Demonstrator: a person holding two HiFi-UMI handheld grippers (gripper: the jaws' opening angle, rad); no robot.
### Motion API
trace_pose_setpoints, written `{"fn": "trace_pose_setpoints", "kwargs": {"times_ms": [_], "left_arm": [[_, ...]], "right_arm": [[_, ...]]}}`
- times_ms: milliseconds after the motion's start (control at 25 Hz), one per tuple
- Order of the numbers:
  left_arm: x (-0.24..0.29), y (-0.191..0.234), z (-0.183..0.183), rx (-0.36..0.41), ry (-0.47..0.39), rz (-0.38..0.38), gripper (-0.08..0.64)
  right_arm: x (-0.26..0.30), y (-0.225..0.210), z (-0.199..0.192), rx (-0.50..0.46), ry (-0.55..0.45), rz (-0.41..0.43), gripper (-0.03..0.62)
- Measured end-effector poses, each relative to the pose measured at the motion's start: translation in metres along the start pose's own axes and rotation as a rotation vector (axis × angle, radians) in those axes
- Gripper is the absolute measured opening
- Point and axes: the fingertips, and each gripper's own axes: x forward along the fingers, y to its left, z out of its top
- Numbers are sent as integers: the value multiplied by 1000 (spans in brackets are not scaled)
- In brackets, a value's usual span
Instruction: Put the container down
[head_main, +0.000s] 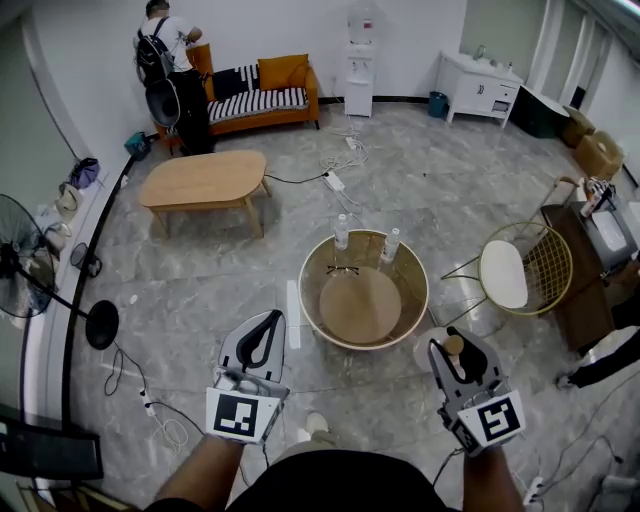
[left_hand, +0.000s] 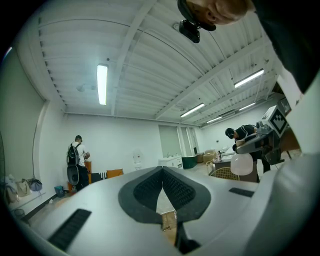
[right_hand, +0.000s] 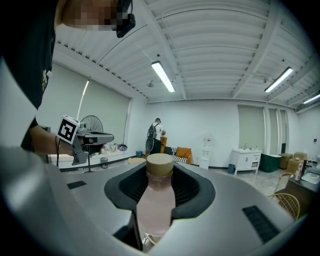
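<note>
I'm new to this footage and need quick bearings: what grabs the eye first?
The right gripper, low right in the head view, is clamped on a tan-capped bottle. Just ahead stands a round wooden table with two bottles at its far rim. The left gripper is shut and empty.

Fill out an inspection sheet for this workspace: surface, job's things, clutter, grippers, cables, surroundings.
Surface: round table with a raised rim, mostly bare.
Job's things: bottle with a tan cap, held upright off the table, not yet put down.
Clutter: two other bottles upright at the table's far edge; glasses lying near them.
Grippers: left gripper jaws together, nothing between them; right gripper shut on the bottle below its cap.
Cables: cables and a power strip on the floor beyond the table; another cable at the near left.
Surroundings: fan, coffee table, sofa, wire chair, person at the back.
</note>
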Motion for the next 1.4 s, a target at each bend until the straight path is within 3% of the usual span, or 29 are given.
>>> {"fn": "trace_pose_setpoints", "kwargs": {"times_ms": [320,480,720,920,1400], "left_arm": [[14,33,-12,-9,12,-10,15],[19,44,-15,-46,-24,-40,15],[20,57,-22,-33,-7,-71,15],[19,62,-24,-52,-17,-91,15],[24,62,-28,-54,-14,-83,15]], "right_arm": [[27,9,6,-13,10,-21,147],[38,17,11,-6,11,-39,147],[46,35,3,9,52,-33,147],[56,41,15,-5,21,-53,147],[61,40,10,-8,52,-20,147]]}}
